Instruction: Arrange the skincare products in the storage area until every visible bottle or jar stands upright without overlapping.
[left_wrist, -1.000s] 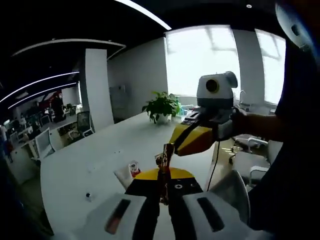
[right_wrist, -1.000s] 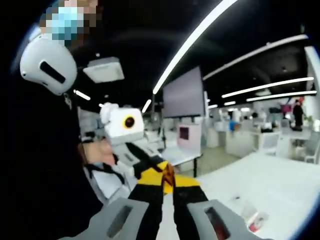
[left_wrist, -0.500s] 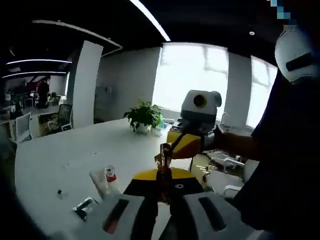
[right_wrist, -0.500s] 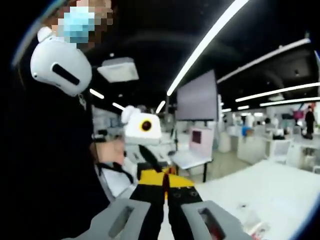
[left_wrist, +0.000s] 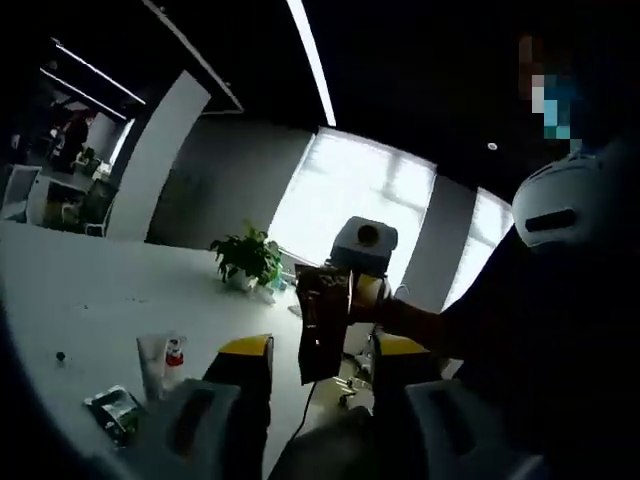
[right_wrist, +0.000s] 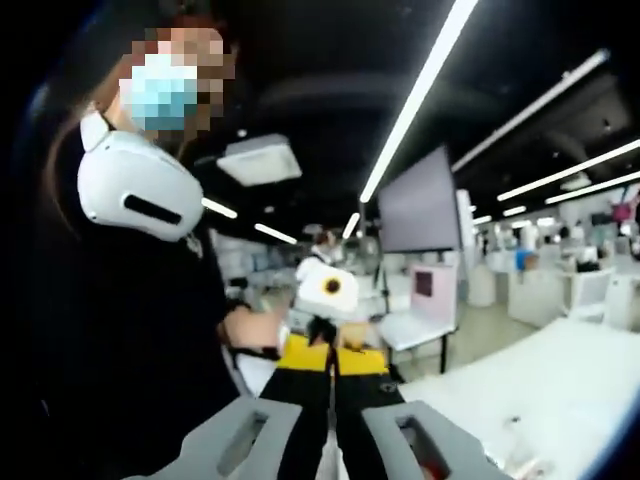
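potted plant (left_wrist: 245, 262) mid-table, tube (left_wrist: 152, 363) beside

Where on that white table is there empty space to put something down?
The widest bare stretch of the white table lies between the potted plant and the white tube. Around the tube it is crowded: a red-capped bottle stands beside it and a dark packet lies nearby. The right gripper holds a brown sachet in the air.

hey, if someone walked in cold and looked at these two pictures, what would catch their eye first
Probably the dark crinkled packet hanging mid-frame in the left gripper view, between that gripper's open yellow-tipped jaws, with the right gripper holding it from behind. Next, the long white table at left, bearing a white tube, a dark sachet and a potted plant by the bright window.
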